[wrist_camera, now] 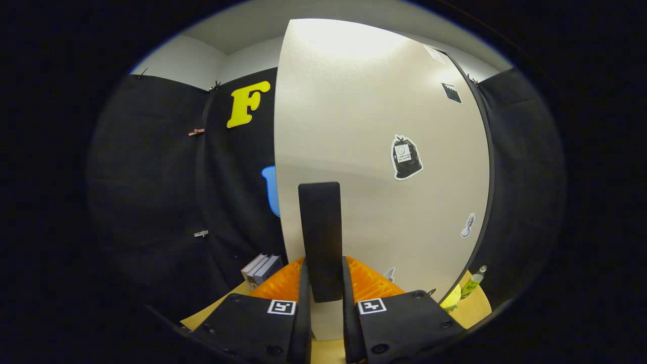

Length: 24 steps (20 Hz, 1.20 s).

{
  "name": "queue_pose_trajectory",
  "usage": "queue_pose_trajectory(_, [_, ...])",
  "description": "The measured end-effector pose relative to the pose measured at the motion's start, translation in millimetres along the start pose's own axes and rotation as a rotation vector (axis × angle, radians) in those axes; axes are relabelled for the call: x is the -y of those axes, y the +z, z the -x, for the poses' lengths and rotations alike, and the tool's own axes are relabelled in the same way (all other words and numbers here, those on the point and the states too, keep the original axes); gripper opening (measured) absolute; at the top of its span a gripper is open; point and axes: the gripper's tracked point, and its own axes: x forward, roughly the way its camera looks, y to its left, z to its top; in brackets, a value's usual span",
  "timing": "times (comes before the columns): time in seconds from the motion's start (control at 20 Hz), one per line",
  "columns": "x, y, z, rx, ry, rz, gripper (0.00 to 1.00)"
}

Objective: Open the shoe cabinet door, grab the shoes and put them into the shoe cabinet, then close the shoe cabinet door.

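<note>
A tall white shoe cabinet door point(384, 126) rises close in front of me, with a few small stickers on its face. Its black upright handle point(319, 222) sticks up from between my fingers. My gripper point(324, 263) is shut on the lower part of that handle, one finger point(303, 288) pressed to its left side and the other to its right. The door's left edge curves up against the dark cloth wall.
Left of the door, low down, a few books point(260, 269) stand on a pale wooden surface point(477, 311). Right of the door's foot are a green bottle point(473, 284) and a yellow object point(451, 299). Black cloth walls close in both sides.
</note>
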Motion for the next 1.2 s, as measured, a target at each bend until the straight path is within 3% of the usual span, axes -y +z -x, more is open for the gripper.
queue_pose_trajectory(0.4, [30, -2, 63, -0.025, 0.054, 0.003, 0.29])
queue_pose_trajectory(1.2, [95, 0, 128, -0.015, 0.097, 0.002, 0.29])
